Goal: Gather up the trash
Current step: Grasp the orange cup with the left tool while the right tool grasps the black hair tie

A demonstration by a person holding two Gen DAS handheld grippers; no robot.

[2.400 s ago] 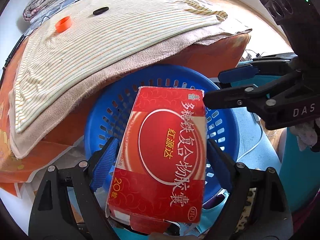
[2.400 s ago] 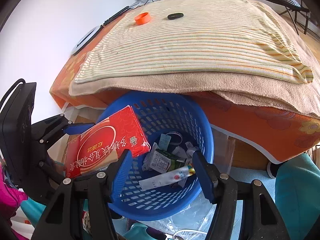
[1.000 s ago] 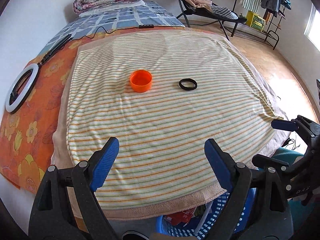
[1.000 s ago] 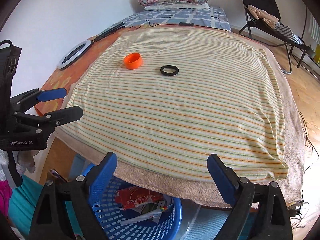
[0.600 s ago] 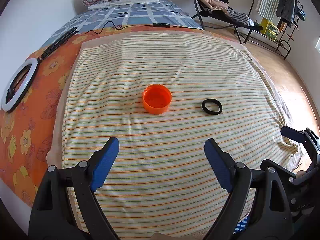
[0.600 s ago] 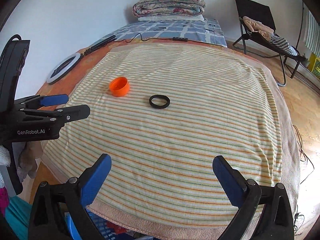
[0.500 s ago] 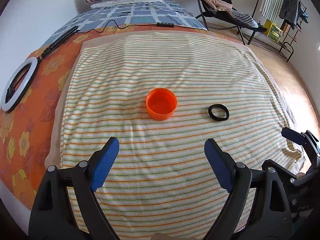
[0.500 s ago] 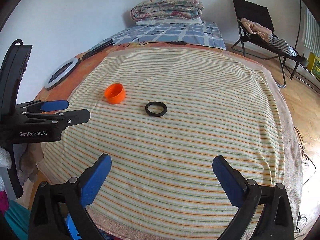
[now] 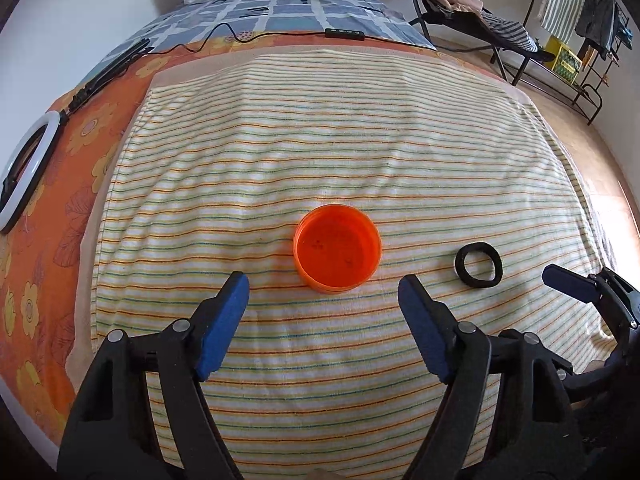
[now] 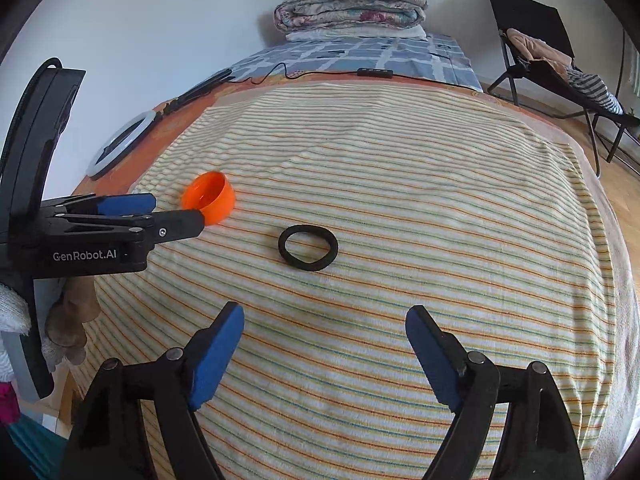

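Orange plastic cap (image 9: 337, 254): one item, shallow and round, open side up, lying on the striped towel (image 9: 320, 152) spread over the bed. Position: just ahead of the left gripper (image 9: 323, 302), centred between its two blue-padded jaws and not touching either. Jaws stand wide apart, empty. Judged the next piece of trash to collect; the wide spread suits the cap's width, and the upright rim offers two opposed walls to pinch.

Black ring (image 10: 308, 247): one item, soft-looking, probably a hair band or rubber ring, flat on the same towel. Position: ahead of the right gripper (image 10: 325, 336), roughly on its centre line but farther off than the cap is from the left jaws. From the left wrist view it lies beyond and outside the right-hand jaw. Right jaws likewise spread wide, holding nothing.

Pose, left gripper: low over the towel, tilted downward at the cap, fingers near level with each other; seen from the right wrist view it reaches in from the side with its tips beside the cap.

Pose, right gripper: higher and farther back, aimed over the towel toward the ring.

Other fixtures, none being trash: ring light (image 9: 24, 168) on the orange floral sheet (image 9: 52, 208), folded quilt (image 10: 352, 4) at the bed's far end, folding chair (image 10: 536, 40).
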